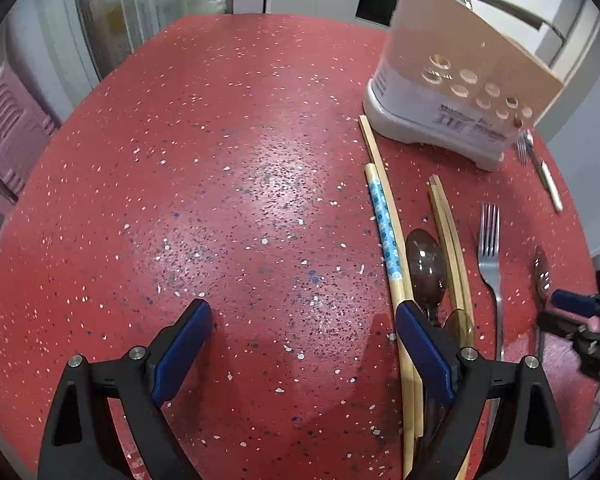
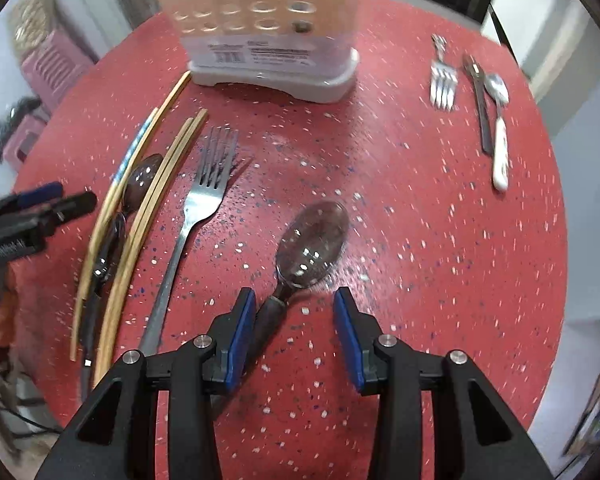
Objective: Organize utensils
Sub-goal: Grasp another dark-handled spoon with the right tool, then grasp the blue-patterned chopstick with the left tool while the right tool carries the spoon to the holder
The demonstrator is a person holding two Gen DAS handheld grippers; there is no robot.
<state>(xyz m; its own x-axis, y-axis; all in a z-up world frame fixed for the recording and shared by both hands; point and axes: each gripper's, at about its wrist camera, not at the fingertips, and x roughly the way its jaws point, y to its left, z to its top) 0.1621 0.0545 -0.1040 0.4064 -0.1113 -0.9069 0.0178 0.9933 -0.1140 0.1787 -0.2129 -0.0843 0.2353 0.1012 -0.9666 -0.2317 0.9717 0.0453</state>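
Over the red speckled table (image 1: pixel 220 200), my left claw (image 1: pixel 300 320) hangs released, its blue pads wide apart over bare tabletop, gripping nothing. My right claw (image 2: pixel 294 320) is also released: a clear brown spoon (image 2: pixel 314 240) lies between its pads, the dark handle running just beside the left pad; I cannot tell if it touches.

Only the right-hand view shows the cluster right of the holder (image 2: pixel 268 40): a small fork (image 2: pixel 443 84), a dark-handled utensil (image 2: pixel 482 108) and a white-handled spoon (image 2: pixel 500 132) lying side by side, the fork a little apart. From the left view just one fork (image 1: pixel 540 164) of that group shows, by the holder's corner, along with something sticking out of the holder's top.

The holder is a pale plastic box, peach above and white at the base, with rows of round holes and a barcode label on its front. Stretching from its left corner toward me lie long wooden chopsticks (image 1: pixel 384 208), one blue-patterned, and a second pair (image 1: pixel 448 232) beside them, with another brown spoon (image 1: pixel 426 268) between the two pairs. A large steel fork (image 2: pixel 208 192) lies just right of those, tines pointing toward the holder. The spoon at my right claw lies well in front of the holder, bowl up, glinting with reflected light.
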